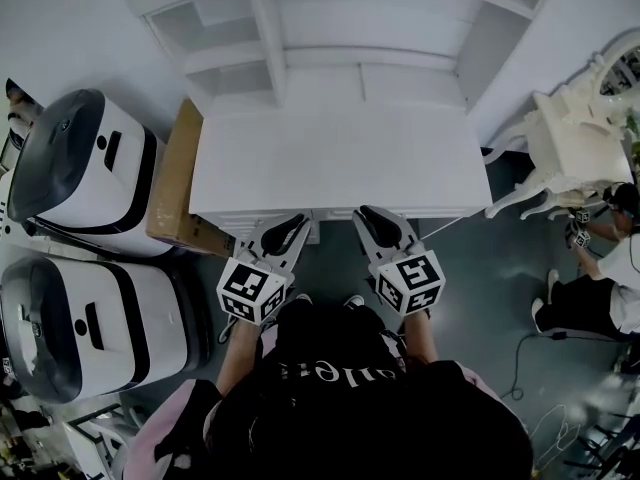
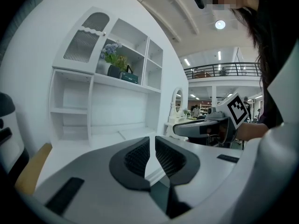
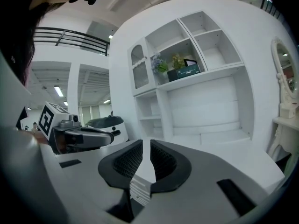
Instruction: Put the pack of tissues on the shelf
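Note:
My two grippers hang side by side at the near edge of a bare white desk (image 1: 340,158). The left gripper (image 1: 295,220) (image 2: 152,141) is shut, and nothing sits between its black ribbed pads. The right gripper (image 1: 372,214) (image 3: 146,146) is shut and empty too. Behind the desk rises a white shelf unit (image 1: 330,28) with open compartments. On an upper shelf a dark teal pack (image 2: 130,77) (image 3: 188,70) stands beside small potted flowers (image 2: 111,55); whether it is the tissues is too small to tell. From the head view that shelf is hidden.
Two white-and-black machines (image 1: 85,173) (image 1: 90,313) stand left of the desk. A brown board (image 1: 175,178) leans at the desk's left side. At the right are an ornate white dressing table (image 1: 575,143) and a person on the floor (image 1: 600,278), with a cable (image 1: 520,358) nearby.

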